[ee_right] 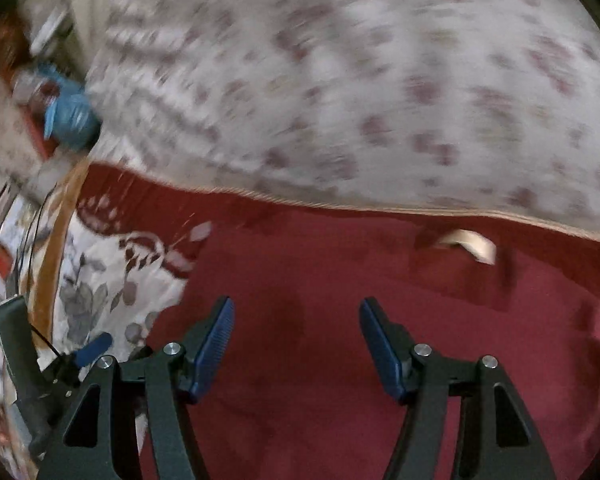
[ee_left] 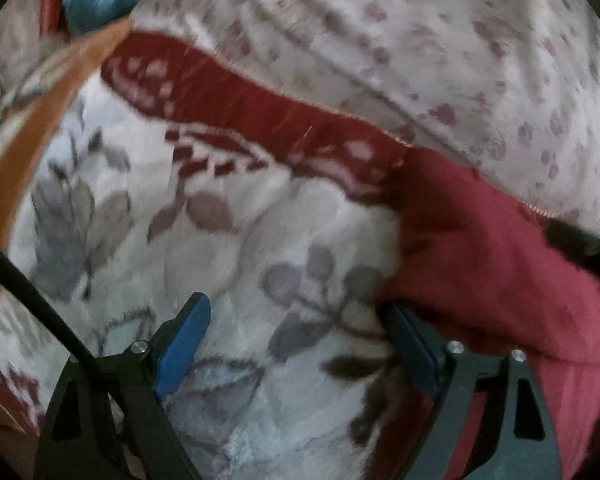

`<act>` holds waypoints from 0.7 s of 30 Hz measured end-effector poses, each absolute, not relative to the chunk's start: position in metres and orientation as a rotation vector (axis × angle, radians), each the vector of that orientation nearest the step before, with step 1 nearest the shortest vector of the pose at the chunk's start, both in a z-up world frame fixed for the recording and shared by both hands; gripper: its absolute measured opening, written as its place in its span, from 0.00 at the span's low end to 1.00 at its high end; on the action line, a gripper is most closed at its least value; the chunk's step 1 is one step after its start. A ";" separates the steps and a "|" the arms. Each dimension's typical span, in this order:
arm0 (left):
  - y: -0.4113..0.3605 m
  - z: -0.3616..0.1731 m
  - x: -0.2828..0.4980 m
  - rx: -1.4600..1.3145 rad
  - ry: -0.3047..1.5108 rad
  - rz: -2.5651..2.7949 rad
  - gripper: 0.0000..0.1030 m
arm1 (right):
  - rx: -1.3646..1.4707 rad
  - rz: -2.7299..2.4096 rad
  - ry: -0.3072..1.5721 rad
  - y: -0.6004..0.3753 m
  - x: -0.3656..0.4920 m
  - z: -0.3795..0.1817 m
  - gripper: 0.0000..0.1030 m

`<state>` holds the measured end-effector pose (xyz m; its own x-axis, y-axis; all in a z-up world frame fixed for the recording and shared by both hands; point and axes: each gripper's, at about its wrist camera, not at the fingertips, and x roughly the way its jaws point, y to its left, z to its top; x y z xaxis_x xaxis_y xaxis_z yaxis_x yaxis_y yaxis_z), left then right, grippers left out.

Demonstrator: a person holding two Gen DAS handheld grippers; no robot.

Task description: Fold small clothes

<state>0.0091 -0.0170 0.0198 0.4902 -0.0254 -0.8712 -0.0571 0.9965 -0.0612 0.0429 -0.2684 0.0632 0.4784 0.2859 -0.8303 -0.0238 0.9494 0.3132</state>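
Over dark-red soft garment [ee_right: 340,320]: right gripper [ee_right: 296,340] agape, empty; left gripper [ee_left: 300,340] wide, empty, beside its left edge.

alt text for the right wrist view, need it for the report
The open right gripper hovers over a dark red garment spread on a floral blanket, nothing between its blue pads. A pale spotted cloth fills the blurred upper half.

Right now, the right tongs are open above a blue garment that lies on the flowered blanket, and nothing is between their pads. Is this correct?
Not quite: the garment is dark red, not blue. The right wrist view shows it lying under the right tongs. The rest holds: the jaws stand open with nothing between the pads, and the garment lies on the flowered blanket.
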 end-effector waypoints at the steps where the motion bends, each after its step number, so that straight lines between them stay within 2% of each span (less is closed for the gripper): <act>1: -0.015 0.020 0.009 -0.086 1.067 0.024 0.86 | 0.254 0.196 1.074 -0.260 0.048 0.055 0.66; 5: -0.001 0.031 0.006 -0.102 1.028 0.079 0.86 | 0.172 0.181 1.152 -0.238 0.047 0.019 0.65; 8: 0.000 0.043 0.002 -0.141 0.981 0.059 0.86 | 0.051 0.178 1.114 -0.230 0.034 0.023 0.65; 13: -0.022 0.056 0.000 -0.100 0.919 -0.013 0.86 | 0.130 0.142 1.073 -0.259 0.014 0.048 0.65; 21: -0.044 0.022 0.018 0.020 1.019 0.024 0.87 | 0.162 -0.122 1.069 -0.342 -0.023 0.052 0.65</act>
<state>0.0183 -0.0443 0.0221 0.5243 0.0293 -0.8510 -0.0106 0.9996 0.0279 -0.0235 -0.3422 0.0515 0.4756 -0.0210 -0.8794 0.1783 0.9813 0.0730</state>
